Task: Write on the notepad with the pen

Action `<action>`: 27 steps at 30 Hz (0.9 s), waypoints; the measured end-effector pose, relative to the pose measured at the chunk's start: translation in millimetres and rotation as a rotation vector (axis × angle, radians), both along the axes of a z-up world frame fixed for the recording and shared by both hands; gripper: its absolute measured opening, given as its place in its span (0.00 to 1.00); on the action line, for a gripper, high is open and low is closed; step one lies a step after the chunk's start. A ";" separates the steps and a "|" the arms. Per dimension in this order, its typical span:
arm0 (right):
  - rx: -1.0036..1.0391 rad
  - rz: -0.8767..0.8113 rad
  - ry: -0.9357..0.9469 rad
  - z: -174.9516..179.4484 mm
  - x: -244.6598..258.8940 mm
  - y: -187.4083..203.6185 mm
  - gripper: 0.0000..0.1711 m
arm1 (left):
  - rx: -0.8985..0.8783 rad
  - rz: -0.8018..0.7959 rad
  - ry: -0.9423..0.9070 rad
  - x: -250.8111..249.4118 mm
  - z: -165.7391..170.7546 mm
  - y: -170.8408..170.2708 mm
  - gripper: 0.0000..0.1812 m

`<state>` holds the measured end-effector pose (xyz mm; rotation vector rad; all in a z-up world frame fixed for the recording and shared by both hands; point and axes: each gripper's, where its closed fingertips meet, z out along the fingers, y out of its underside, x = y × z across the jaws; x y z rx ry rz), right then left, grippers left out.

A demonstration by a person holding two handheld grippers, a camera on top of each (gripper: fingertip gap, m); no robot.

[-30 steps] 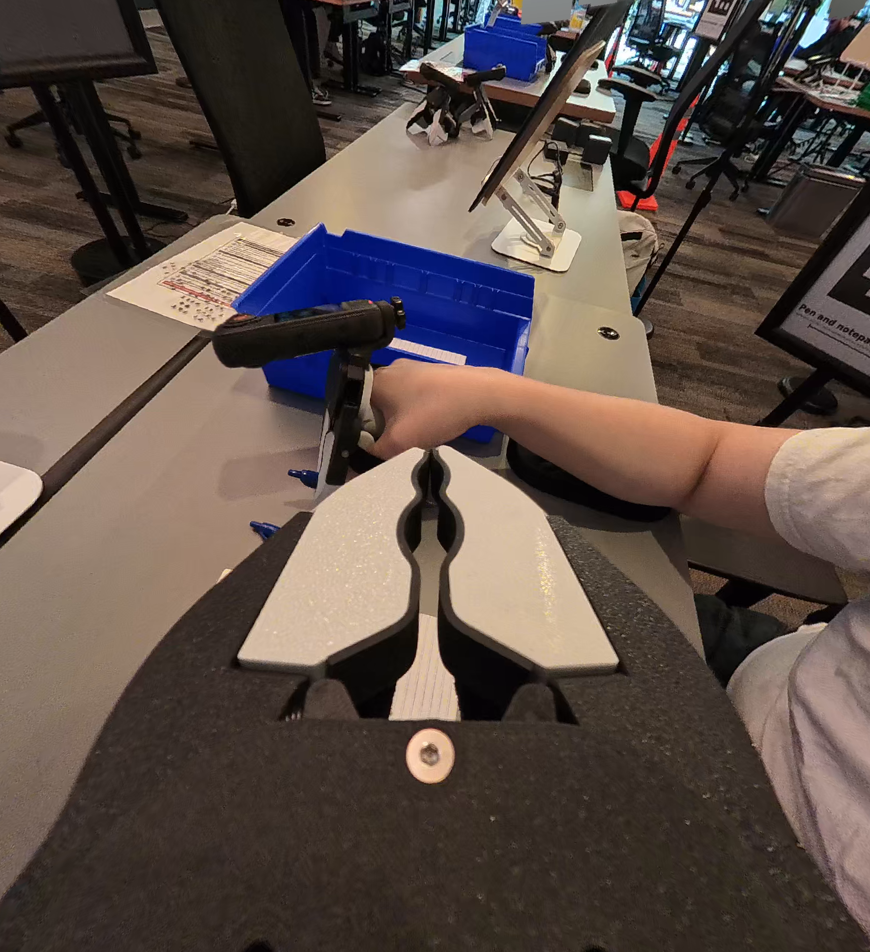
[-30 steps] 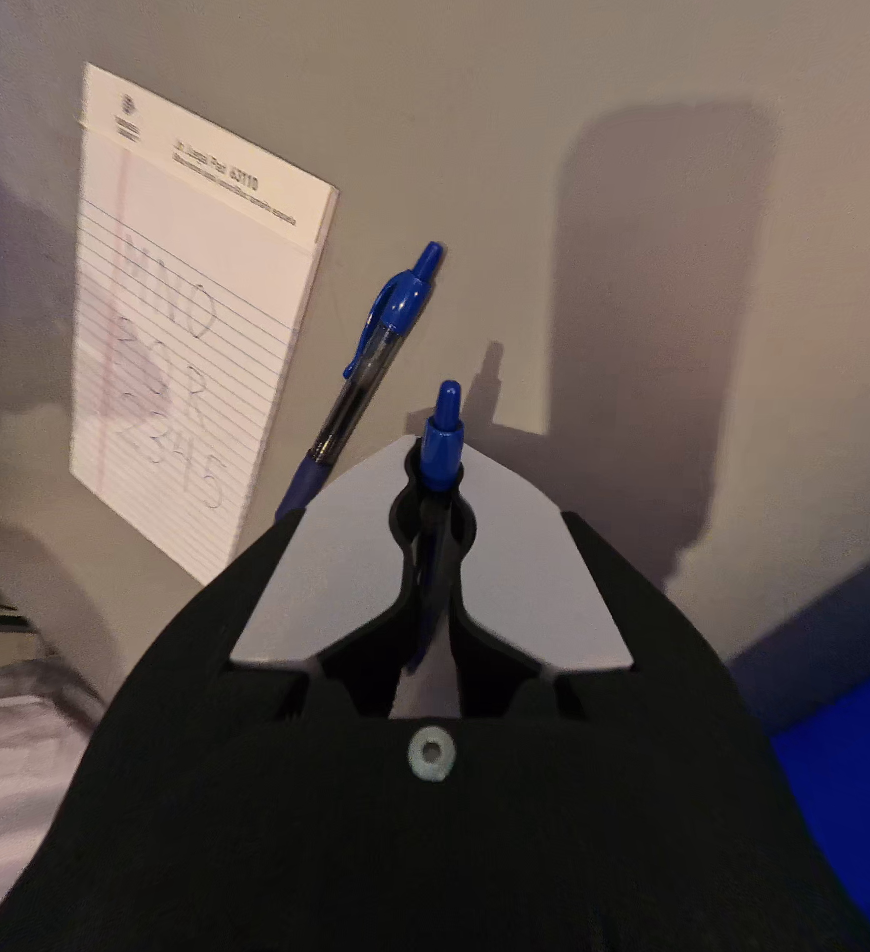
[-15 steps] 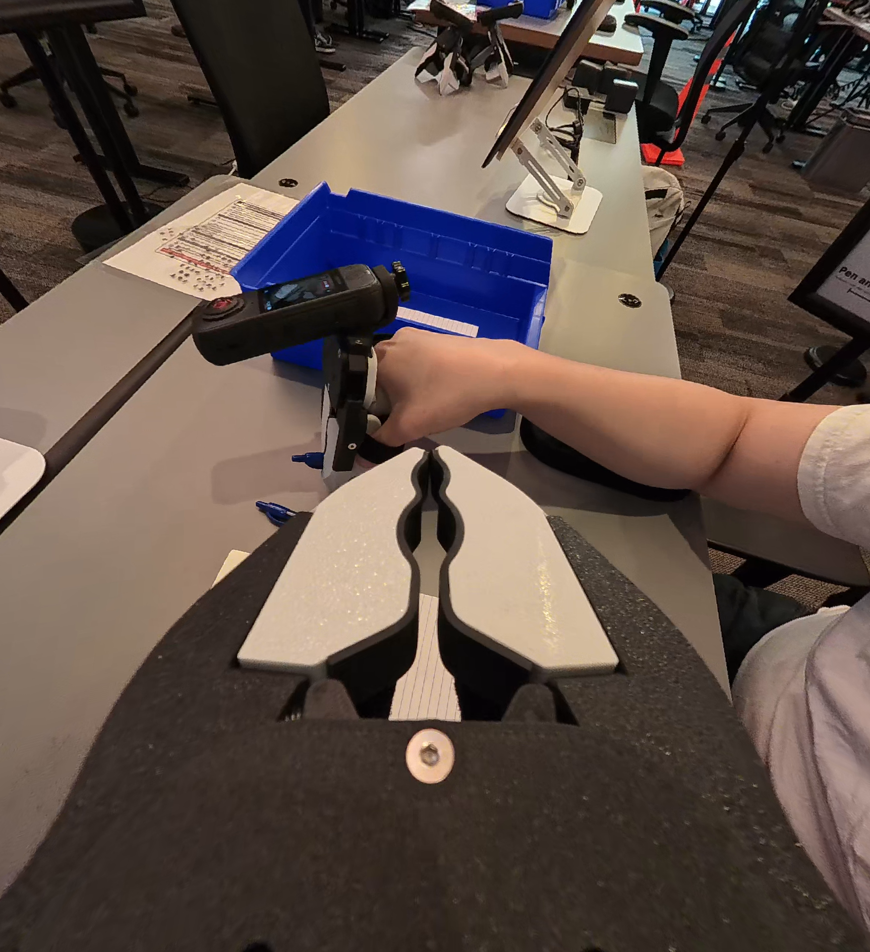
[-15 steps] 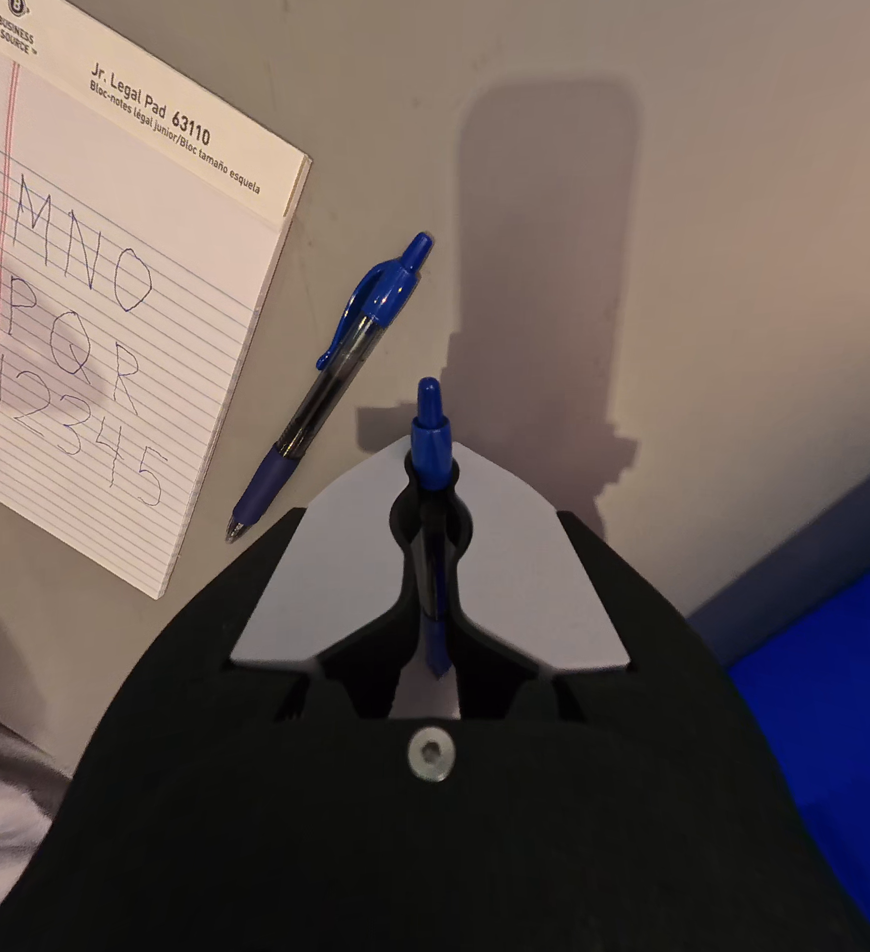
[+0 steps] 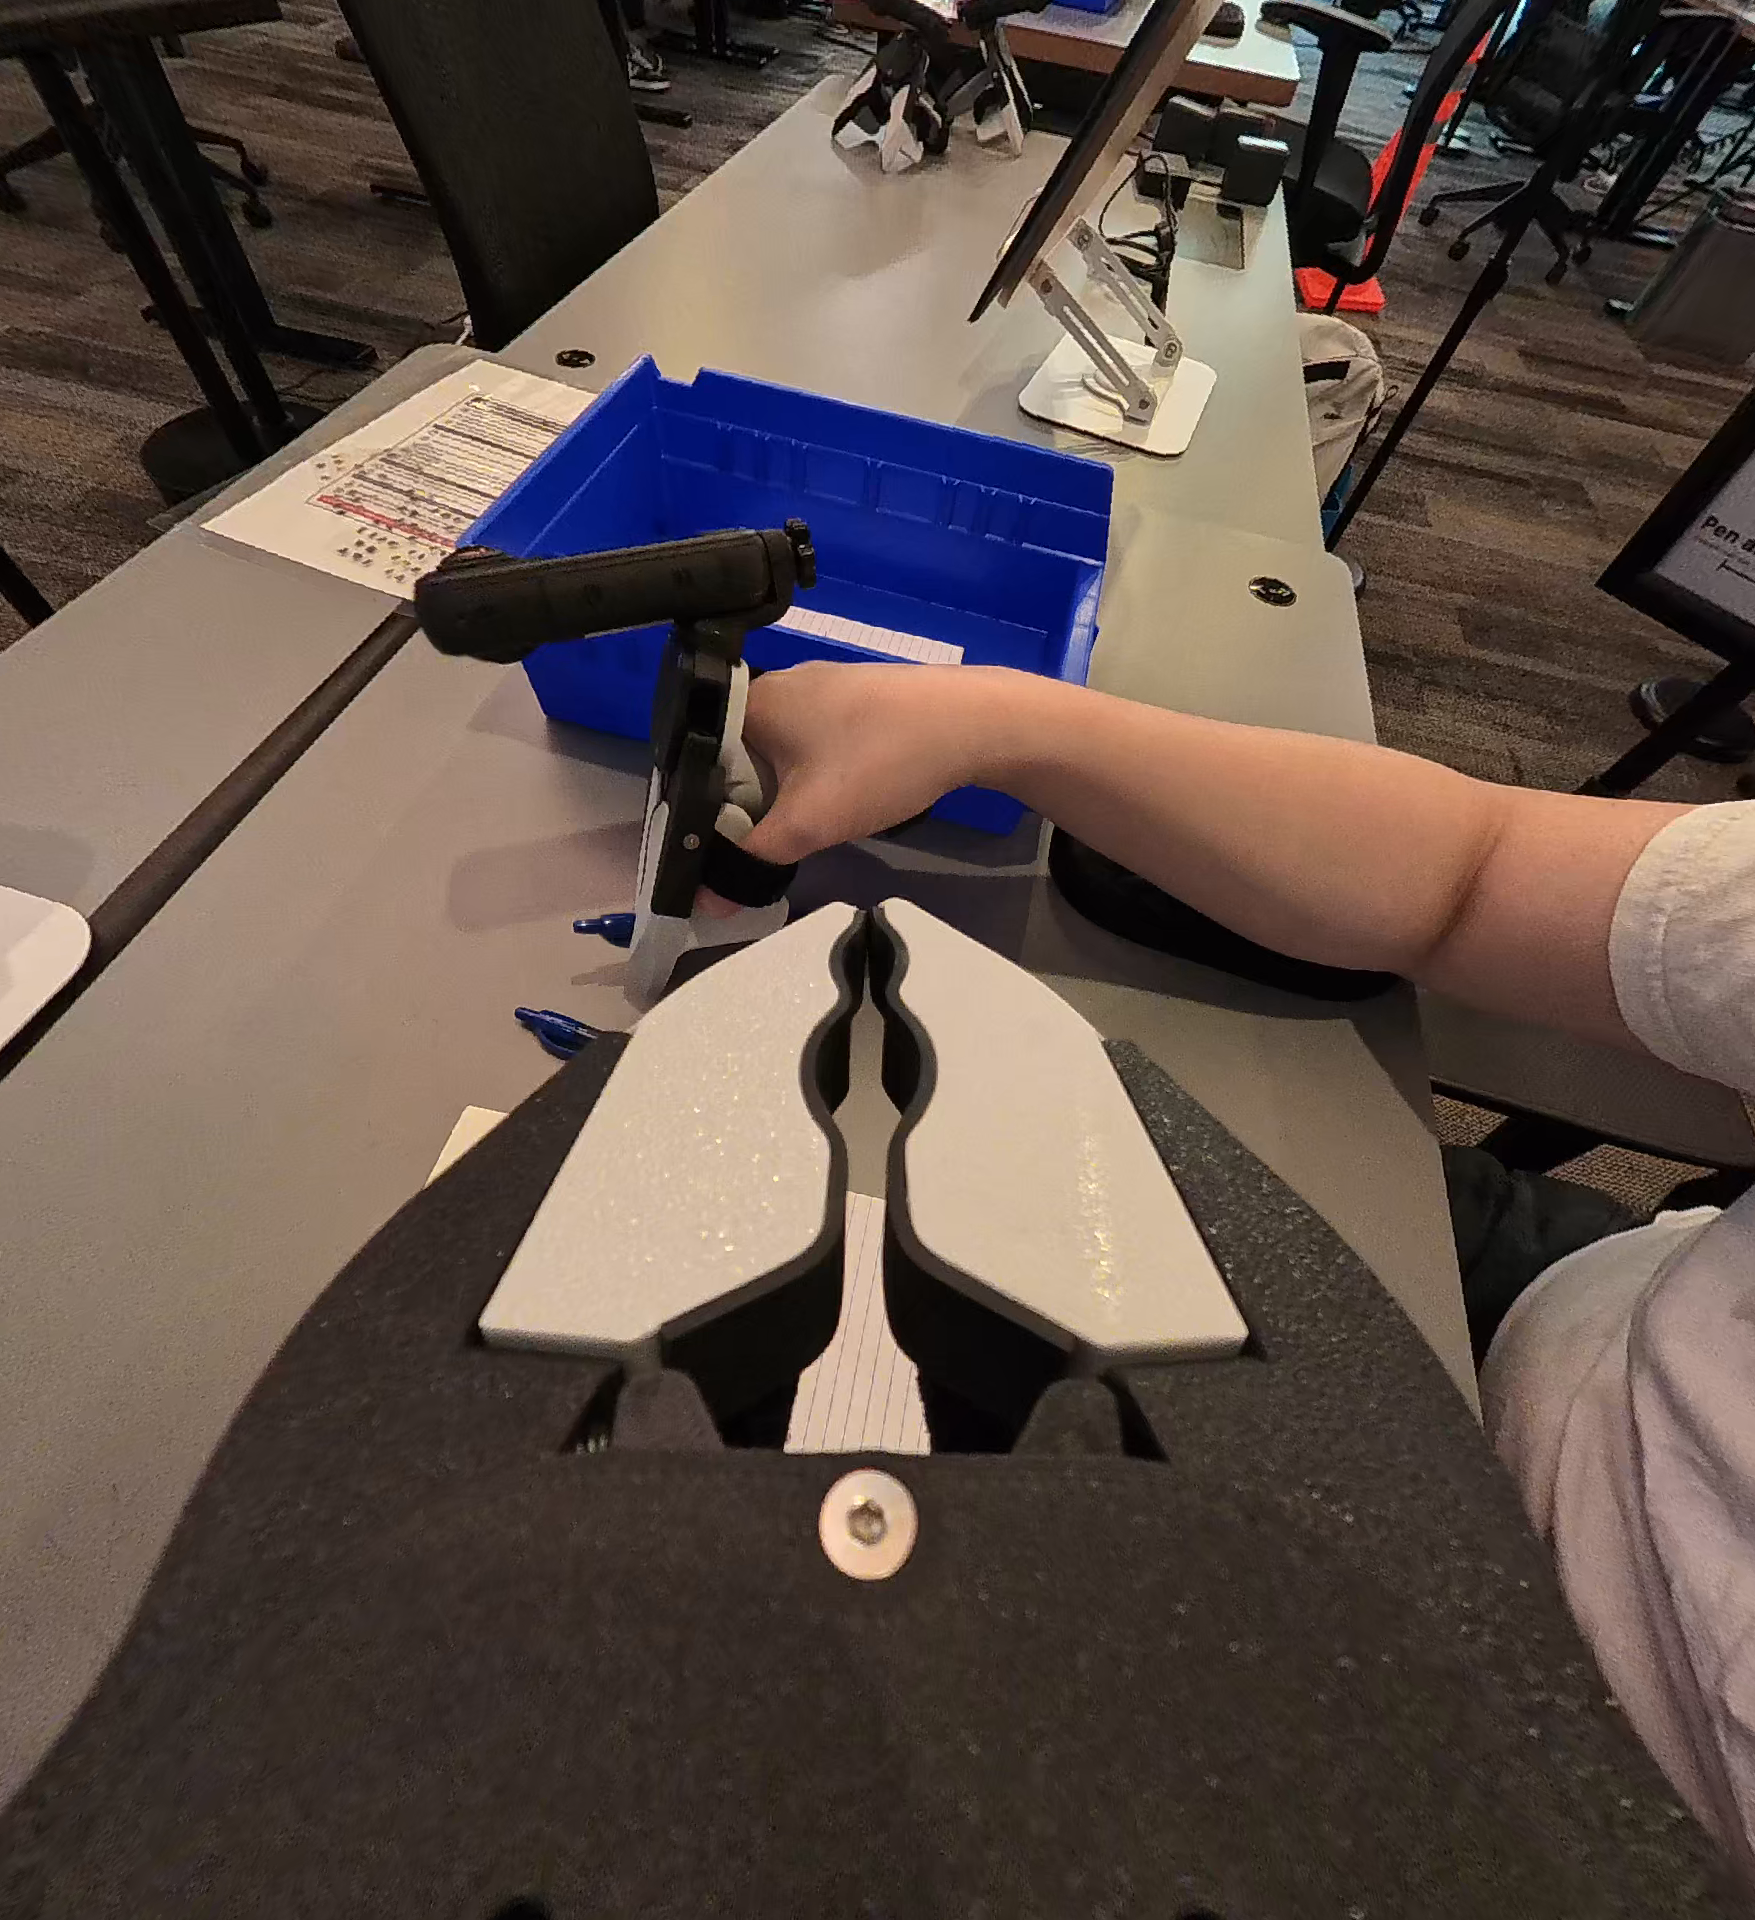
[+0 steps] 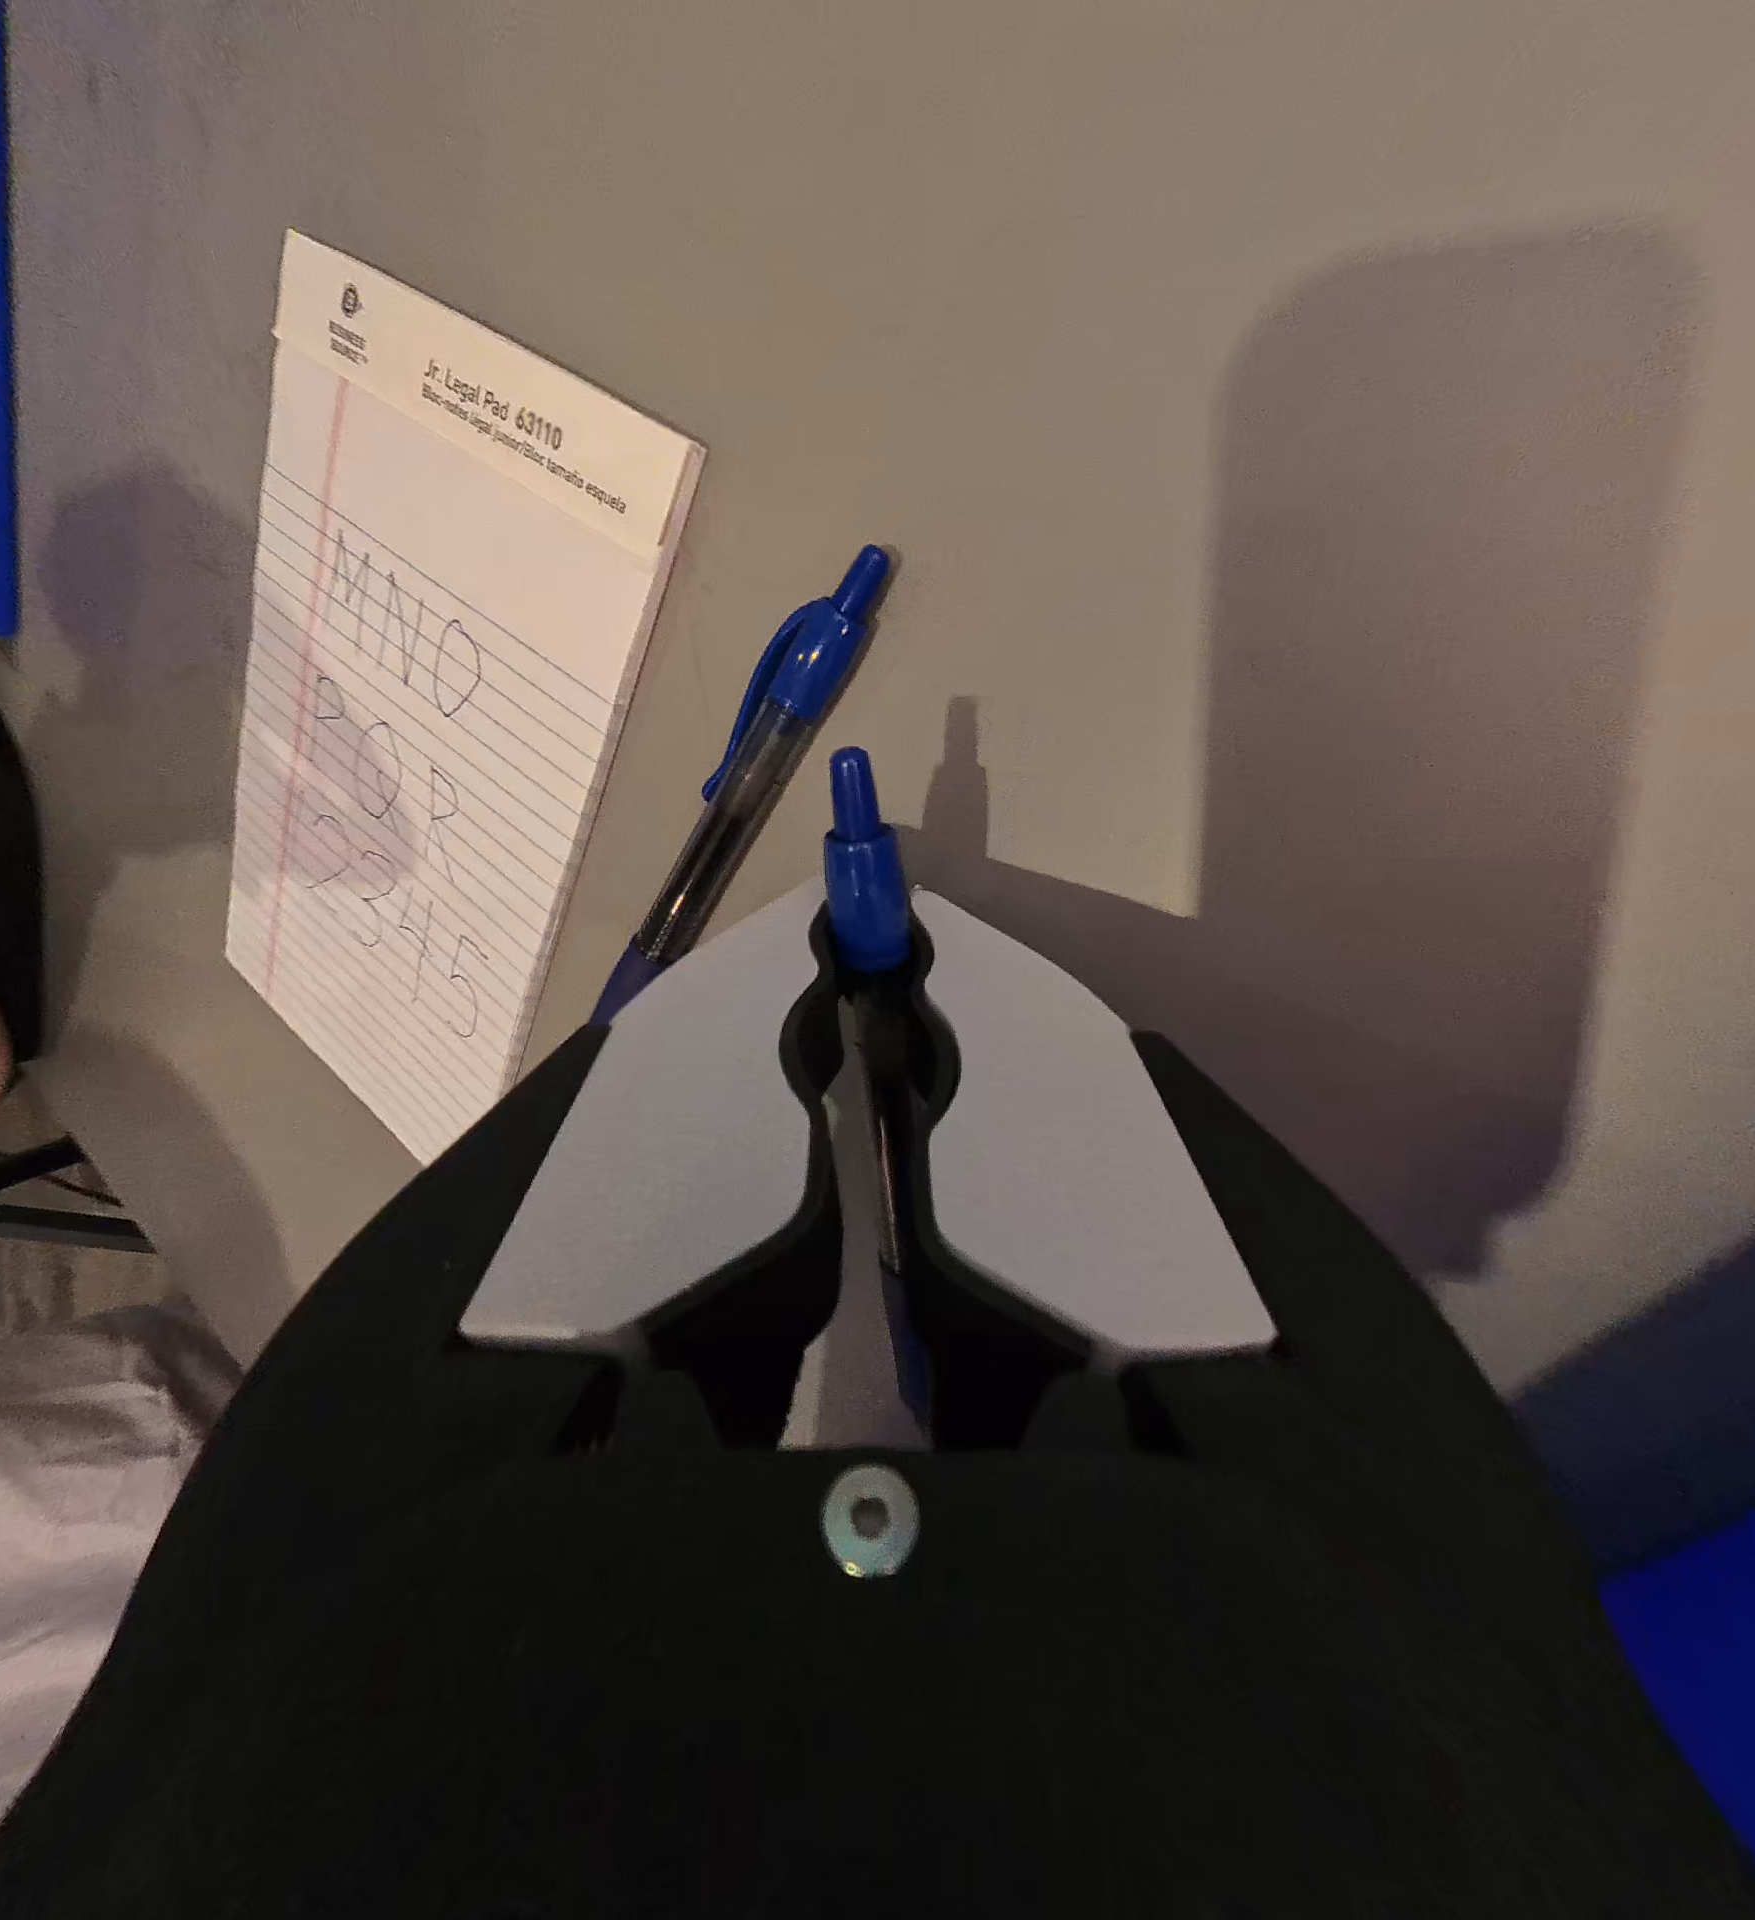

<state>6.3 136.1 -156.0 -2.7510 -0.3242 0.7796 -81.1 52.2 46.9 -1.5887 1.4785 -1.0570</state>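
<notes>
So the right gripper (image 6: 868,914) is clamped on a blue retractable pen (image 6: 857,883), clicker end poking out past the fingertips, the barrel running back between the jaws. A second blue pen (image 6: 764,748) lies flat on the grey desk (image 6: 1164,312), just right of the lined legal pad (image 6: 437,707), which has handwriting on its top sheet. The left gripper (image 5: 868,920) is pinched closed with nothing in it, hovering over that same pad (image 5: 857,1351), seen through the gap. Blue plastic bin (image 5: 852,499) sits further back, near the person's hand (image 5: 831,748)
</notes>
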 end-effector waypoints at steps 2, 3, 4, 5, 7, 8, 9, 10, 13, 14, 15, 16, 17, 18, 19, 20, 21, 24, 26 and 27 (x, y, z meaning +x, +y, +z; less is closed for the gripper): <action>0.004 0.004 0.018 0.2 -0.5 0.4 0.04 | 0.000 -0.001 0.003 0.1 -0.5 -0.2 0.00; 0.005 0.004 0.025 0.3 -0.8 0.7 0.04 | 0.000 -0.002 0.005 0.1 -0.9 -0.3 0.00; 0.007 0.005 0.032 0.6 -1.3 1.0 0.04 | -0.001 -0.003 0.007 0.1 -1.1 -0.6 0.00; 0.010 0.009 0.037 0.8 -1.9 1.2 0.05 | -0.001 -0.004 0.008 0.1 -1.3 -0.7 0.00; 0.013 0.016 0.046 1.5 -3.1 1.3 0.06 | 0.000 -0.003 0.009 0.0 -1.3 -0.8 0.00; 0.016 0.020 0.046 1.5 -3.1 1.3 0.06 | 0.001 -0.004 0.009 -0.1 -1.2 -0.8 0.00; 0.020 0.025 0.046 1.6 -3.2 1.5 0.06 | 0.000 -0.004 0.009 -0.1 -1.1 -1.0 0.00; 0.026 0.028 0.044 1.8 -3.2 2.0 0.06 | 0.000 -0.004 0.009 -0.2 -1.0 -1.1 0.00; 0.038 0.033 0.037 1.9 -2.8 2.9 0.07 | 0.001 -0.005 0.010 -0.3 -1.1 -1.3 0.00; 0.039 0.034 0.035 2.0 -2.9 2.8 0.07 | 0.001 -0.005 0.012 -0.3 -1.4 -1.4 0.00; 0.042 0.037 0.033 2.0 -2.9 2.7 0.07 | 0.000 -0.007 0.013 -0.2 -1.6 -1.7 0.00; 0.046 0.041 0.027 2.0 -2.7 2.8 0.07 | 0.000 -0.008 0.014 -0.1 -1.8 -2.0 0.00; 0.052 0.044 0.017 2.0 -2.2 3.1 0.07 | 0.000 -0.008 0.015 -0.1 -2.0 -2.2 0.00; 0.058 0.046 0.002 2.2 -1.0 3.4 0.08 | 0.002 -0.009 0.017 -0.2 -2.2 -2.2 0.00; 0.066 0.045 -0.015 2.9 0.7 4.0 0.10 | 0.002 -0.009 0.018 -0.4 -2.3 -2.1 0.00; 0.079 0.045 -0.037 4.2 2.9 4.9 0.13 | 0.003 -0.008 0.019 -0.7 -2.3 -1.8 0.00; 0.097 0.048 -0.060 7.0 4.8 5.6 0.14 | 0.004 -0.007 0.019 -1.4 -2.1 -1.2 0.00; 0.168 0.070 -0.081 29.5 1.4 4.0 0.15 | 0.006 0.005 0.028 -5.6 -2.0 3.4 0.00; 0.256 0.095 -0.094 56.3 -6.7 1.2 0.15 | 0.012 0.008 0.055 -10.9 -4.8 7.8 0.00; 0.325 0.123 -0.103 72.6 -13.6 -0.3 0.15 | 0.020 -0.002 0.087 -14.2 -9.5 8.8 0.00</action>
